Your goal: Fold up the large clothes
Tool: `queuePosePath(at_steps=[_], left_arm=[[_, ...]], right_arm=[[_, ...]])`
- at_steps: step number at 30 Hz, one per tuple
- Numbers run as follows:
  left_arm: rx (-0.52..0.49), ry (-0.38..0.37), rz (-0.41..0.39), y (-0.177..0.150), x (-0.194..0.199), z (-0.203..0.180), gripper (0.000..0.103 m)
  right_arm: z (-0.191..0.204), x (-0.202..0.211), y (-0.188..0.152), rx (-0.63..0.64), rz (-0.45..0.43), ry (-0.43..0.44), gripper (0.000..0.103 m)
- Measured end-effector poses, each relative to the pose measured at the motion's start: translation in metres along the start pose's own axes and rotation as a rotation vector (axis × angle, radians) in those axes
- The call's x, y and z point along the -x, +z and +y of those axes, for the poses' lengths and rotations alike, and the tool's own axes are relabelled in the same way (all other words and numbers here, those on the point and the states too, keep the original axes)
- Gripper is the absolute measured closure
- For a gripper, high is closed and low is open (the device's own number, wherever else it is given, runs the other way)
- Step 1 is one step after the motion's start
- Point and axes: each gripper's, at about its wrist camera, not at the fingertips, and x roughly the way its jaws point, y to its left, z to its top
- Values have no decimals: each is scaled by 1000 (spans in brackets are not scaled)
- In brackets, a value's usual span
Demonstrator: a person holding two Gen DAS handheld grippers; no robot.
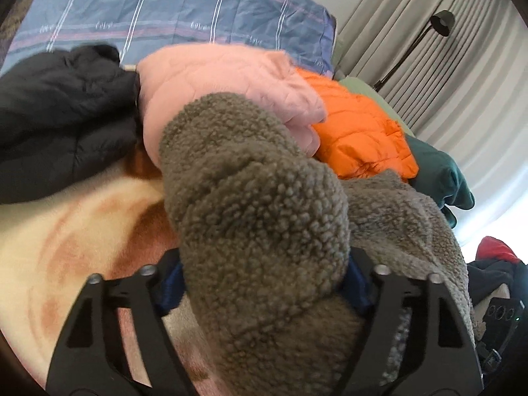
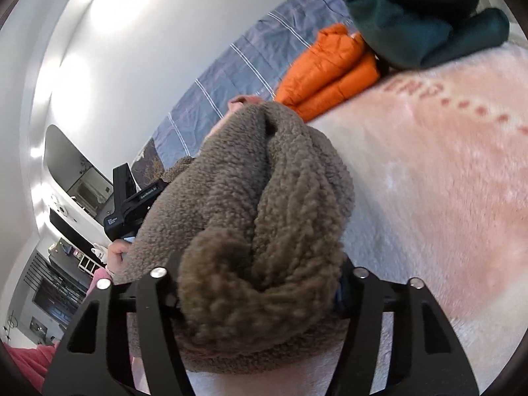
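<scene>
A thick brown sherpa fleece garment (image 1: 260,217) fills the middle of both wrist views. My left gripper (image 1: 264,283) is shut on a bunched fold of it, and the fabric hides the fingertips. My right gripper (image 2: 260,283) is shut on another bunched part of the same fleece (image 2: 264,204), held above a cream and pink blanket (image 2: 429,181). The left gripper's body and the hand holding it show in the right wrist view (image 2: 132,204), at the far side of the fleece.
Folded jackets lie on the bed: black (image 1: 59,115), pink (image 1: 224,79), orange (image 1: 359,125) and dark green (image 1: 442,171). A blue striped duvet (image 1: 165,10) lies behind them. Curtains and a floor lamp (image 1: 442,23) stand at the right. Shelves (image 2: 66,257) stand off to the left.
</scene>
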Motion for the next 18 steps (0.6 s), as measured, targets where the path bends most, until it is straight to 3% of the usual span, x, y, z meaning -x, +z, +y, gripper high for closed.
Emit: queuePosePath(at_steps=[5, 13, 18], left_arm=[[-62, -2, -83, -1, 35, -20, 46], [-62, -34, -247, -11, 123, -35, 50], [-60, 30, -366, -30, 207, -29, 50]], right_arm=[[12, 17, 4, 34, -22, 40, 47], [56, 49, 4, 149, -46, 105, 48], [99, 43, 0, 218, 4, 196, 49]])
